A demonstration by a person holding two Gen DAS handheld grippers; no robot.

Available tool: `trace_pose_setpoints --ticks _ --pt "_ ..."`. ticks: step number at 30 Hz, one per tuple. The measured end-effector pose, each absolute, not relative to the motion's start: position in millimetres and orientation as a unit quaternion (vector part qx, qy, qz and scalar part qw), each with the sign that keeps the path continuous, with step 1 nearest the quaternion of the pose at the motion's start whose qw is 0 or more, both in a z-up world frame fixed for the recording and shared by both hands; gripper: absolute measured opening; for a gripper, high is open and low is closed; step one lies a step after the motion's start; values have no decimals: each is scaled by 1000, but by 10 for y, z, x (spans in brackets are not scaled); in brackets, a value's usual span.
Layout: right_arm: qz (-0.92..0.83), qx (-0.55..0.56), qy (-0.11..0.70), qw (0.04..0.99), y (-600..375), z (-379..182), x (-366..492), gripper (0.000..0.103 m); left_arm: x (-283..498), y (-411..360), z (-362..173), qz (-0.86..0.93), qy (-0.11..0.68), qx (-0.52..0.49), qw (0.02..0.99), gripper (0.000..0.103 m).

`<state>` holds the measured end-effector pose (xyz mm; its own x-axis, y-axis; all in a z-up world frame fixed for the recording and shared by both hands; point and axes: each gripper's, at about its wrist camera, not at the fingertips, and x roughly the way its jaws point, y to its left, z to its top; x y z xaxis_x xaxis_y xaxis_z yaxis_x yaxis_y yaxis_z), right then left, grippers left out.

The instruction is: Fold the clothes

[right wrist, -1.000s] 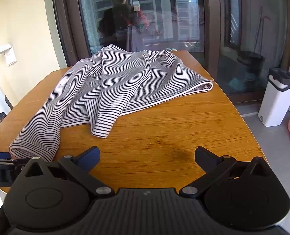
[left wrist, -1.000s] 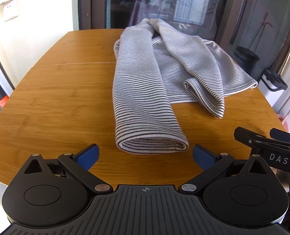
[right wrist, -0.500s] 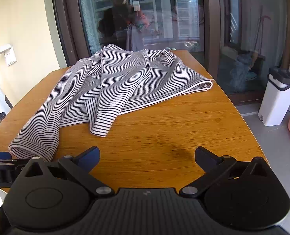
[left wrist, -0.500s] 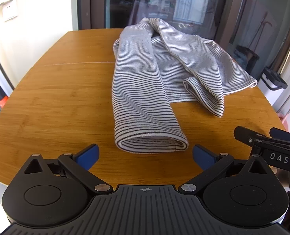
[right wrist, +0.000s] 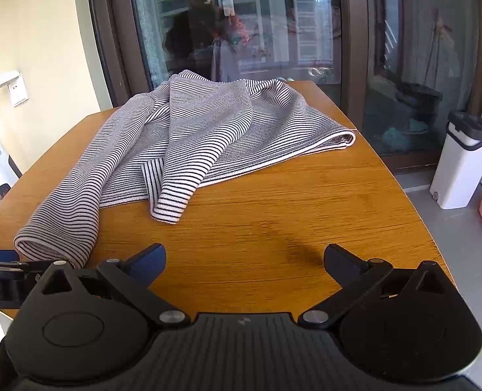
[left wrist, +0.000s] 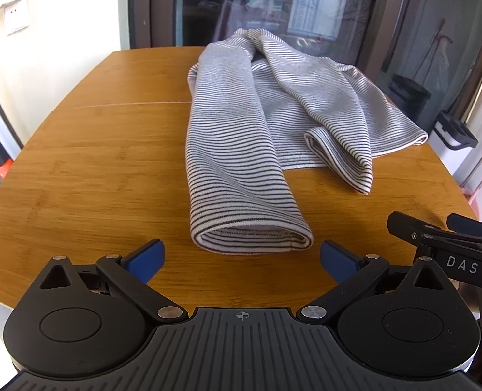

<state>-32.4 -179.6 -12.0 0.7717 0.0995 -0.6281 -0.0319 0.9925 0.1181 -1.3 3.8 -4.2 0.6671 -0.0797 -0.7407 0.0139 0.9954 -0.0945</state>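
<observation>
Change since earlier frame: almost none; the striped garment sat a shade nearer the left tool, its folds the same.
Worktop (left wrist: 78, 169): wooden, rounded corners, standing against a dark window.
Striped garment (left wrist: 273, 107): grey with dark stripes, crumpled across the far middle of the worktop; one sleeve (left wrist: 237, 189) ran towards the camera, cuff lying just ahead of the left tool; a second sleeve (right wrist: 182, 176) lay folded over the body.
Left tool (left wrist: 242, 257): wide open, holding nothing, fingers either side of the cuff, not touching it.
Right tool (right wrist: 244, 259): wide open, empty, above bare wood.
</observation>
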Motion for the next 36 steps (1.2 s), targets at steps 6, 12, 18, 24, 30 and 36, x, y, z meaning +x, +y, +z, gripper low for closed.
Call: trace_pose_setpoints --ticks 6,12,18,24,30,36 --pt "36 51 337 939 -1794 -124 -326 103 -2 34 -48 -26 409 -40 911 103" --pt "36 52 338 939 -1792 -131 -309 103 7 39 -54 -25 412 -41 910 103" --pt "38 52 338 939 -1787 -137 -297 103 13 43 -49 -25 411 -41 910 103" --pt "41 49 340 938 -1770 -142 -272 103 42 60 -55 -21 413 -44 910 103" --pt "63 12 331 942 -1755 0 -44 103 190 167 76 -31 386 -54 920 103" --pt "79 5 304 949 -1758 232 735 103 747 347 209 -77 374 -84 920 103"
